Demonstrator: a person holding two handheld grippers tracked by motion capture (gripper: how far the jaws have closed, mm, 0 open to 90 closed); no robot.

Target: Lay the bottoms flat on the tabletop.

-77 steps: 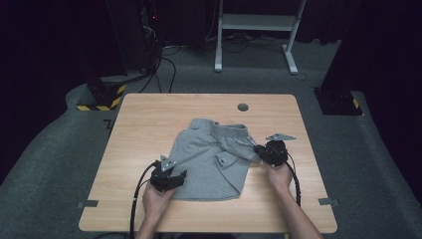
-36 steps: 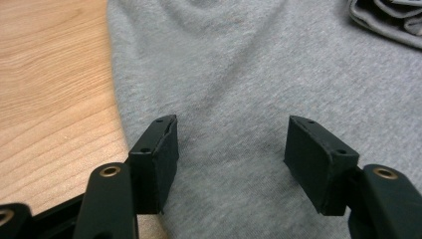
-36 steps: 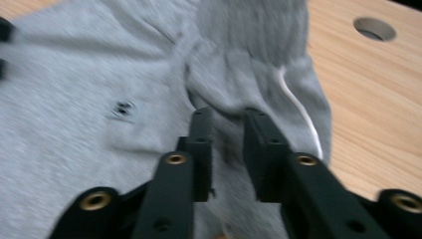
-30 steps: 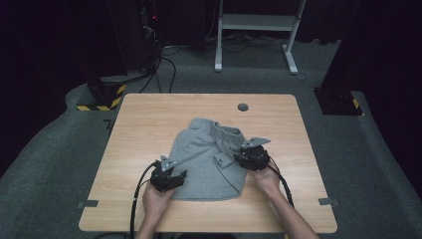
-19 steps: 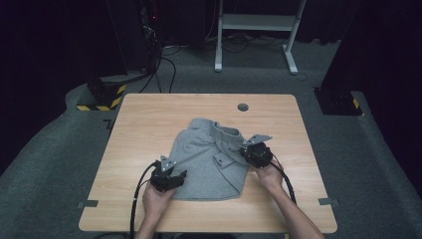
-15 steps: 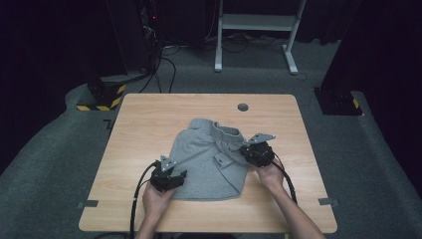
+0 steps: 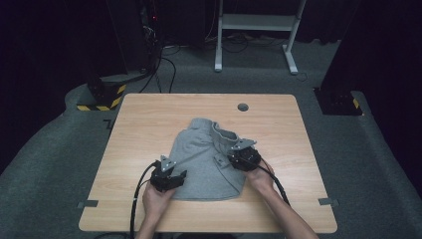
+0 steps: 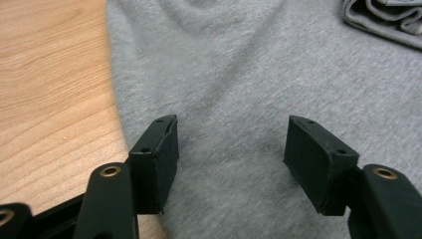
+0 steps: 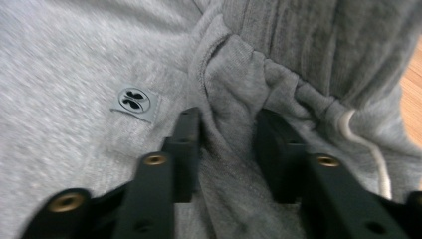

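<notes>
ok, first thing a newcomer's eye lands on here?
The grey garment spread mid-table, a claw at each lower side. The right claw has a bunched fold of fabric between its jaws, beside a small logo tag; the left claw stands open over flat cloth near the wooden table.

Black grippers [image 7: 171,178], brass-ringed screw holes

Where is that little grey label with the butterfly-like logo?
In the right gripper view, the small grey logo label is sewn on the grey garment, just upper left of the right gripper.
</notes>
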